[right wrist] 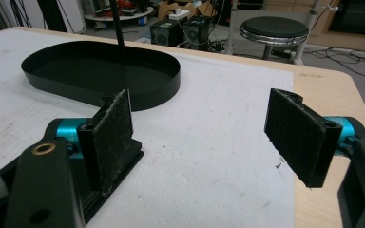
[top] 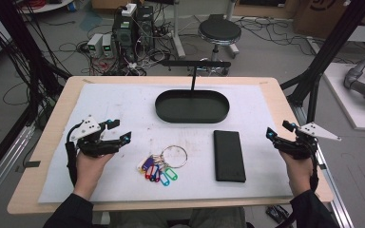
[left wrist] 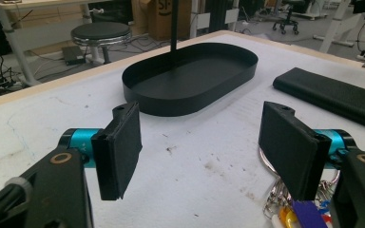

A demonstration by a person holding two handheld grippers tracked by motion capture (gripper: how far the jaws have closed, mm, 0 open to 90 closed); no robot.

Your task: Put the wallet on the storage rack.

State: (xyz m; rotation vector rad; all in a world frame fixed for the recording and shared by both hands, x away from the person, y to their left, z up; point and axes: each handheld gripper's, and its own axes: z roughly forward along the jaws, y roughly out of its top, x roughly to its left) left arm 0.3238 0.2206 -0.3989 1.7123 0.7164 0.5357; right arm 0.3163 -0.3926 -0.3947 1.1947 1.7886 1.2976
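Observation:
A black oval tray (top: 192, 106) with an upright post sits at the far middle of the white mat (top: 123, 99). A flat black case (top: 229, 155) lies to the right of centre. A key ring with coloured tags (top: 161, 166) lies near the middle front. My left gripper (top: 119, 130) hovers at the left, open, with nothing between its pads; the tray (left wrist: 190, 76), the case (left wrist: 335, 95) and the key tags (left wrist: 294, 211) lie ahead of it. My right gripper (top: 279, 130) is open at the mat's right edge, empty, facing the tray (right wrist: 100, 73).
The mat covers a wooden table (top: 43, 156). Behind the table stand a round stool (top: 219, 32), computer boxes (top: 133, 28) and tangled cables on the floor. A black frame post (top: 328, 52) rises at the right.

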